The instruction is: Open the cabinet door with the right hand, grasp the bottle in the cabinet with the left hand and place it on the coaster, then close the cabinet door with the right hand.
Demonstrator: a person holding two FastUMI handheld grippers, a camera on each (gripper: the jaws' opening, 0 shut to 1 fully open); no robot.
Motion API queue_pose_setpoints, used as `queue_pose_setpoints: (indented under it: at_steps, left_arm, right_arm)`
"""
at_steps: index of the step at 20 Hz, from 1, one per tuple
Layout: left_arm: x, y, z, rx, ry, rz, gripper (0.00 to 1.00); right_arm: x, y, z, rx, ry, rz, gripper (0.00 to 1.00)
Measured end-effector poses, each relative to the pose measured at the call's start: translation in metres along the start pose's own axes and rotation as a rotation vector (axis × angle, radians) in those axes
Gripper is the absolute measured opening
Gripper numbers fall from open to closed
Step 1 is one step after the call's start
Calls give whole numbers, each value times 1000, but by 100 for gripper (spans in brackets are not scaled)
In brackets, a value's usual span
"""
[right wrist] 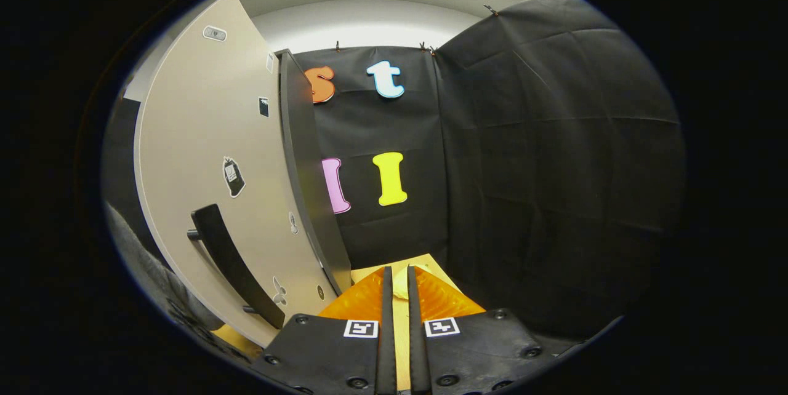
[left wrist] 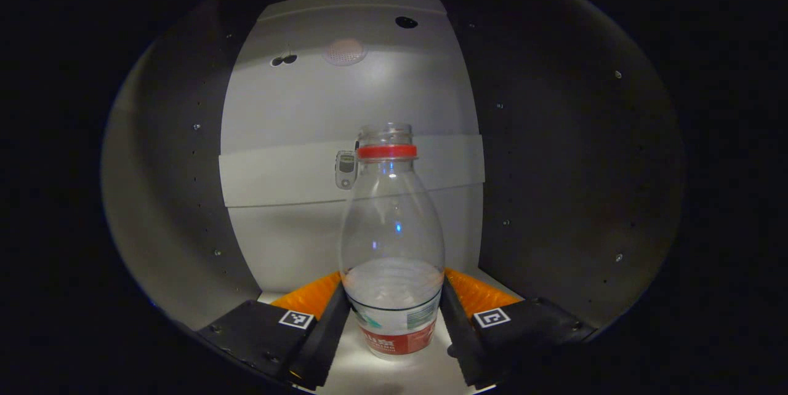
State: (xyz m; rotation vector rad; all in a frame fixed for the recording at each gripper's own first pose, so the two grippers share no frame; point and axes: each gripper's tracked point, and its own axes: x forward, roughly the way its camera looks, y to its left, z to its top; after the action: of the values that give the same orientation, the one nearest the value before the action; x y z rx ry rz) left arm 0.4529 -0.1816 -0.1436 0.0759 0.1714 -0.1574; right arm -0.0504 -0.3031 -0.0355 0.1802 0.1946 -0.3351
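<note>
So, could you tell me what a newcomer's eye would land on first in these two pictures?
In the left gripper view, the clear bottle with its red neck ring stands upright in the lit cabinet, between the fingers of the left gripper, which flank its lower part. In the right gripper view, the pale cabinet door stands swung open on the left with its dark handle, and the right gripper is nearly closed, holding nothing.

Square coded tags (right wrist: 361, 328) mark screwed black finger mounts.
</note>
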Motion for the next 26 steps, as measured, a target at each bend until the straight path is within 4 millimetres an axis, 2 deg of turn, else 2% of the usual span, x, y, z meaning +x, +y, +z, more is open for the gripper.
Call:
queue_pose_setpoints:
  at_steps: [3,5,9,14,17,21,23,26]
  left_arm:
    - [-18,-6,6,-27,-8,-37,76]
    - [-40,-8,12,-22,-20,-55,76]
    - [-100,-14,31,-57,-55,-138,76]
    - [-175,-1,47,-21,-111,-172,76]
    - [-222,7,44,-33,-112,-217,76]
    - [-282,34,36,-36,-111,-219,75]
    - [-307,52,26,-40,-114,-203,76]
    - [-344,67,6,-31,-105,-214,75]
  right_arm:
    - [-2,2,2,5,-15,8,13]
    - [-7,6,4,9,-31,12,13]
    - [-25,15,6,13,-54,8,13]
    - [-61,44,0,-30,-70,10,13]
    - [-91,71,0,-43,-90,33,13]
    - [-127,117,3,-30,-132,86,13]
    - [-132,149,0,-19,-131,144,13]
    - [-136,197,-21,-39,-99,226,14]
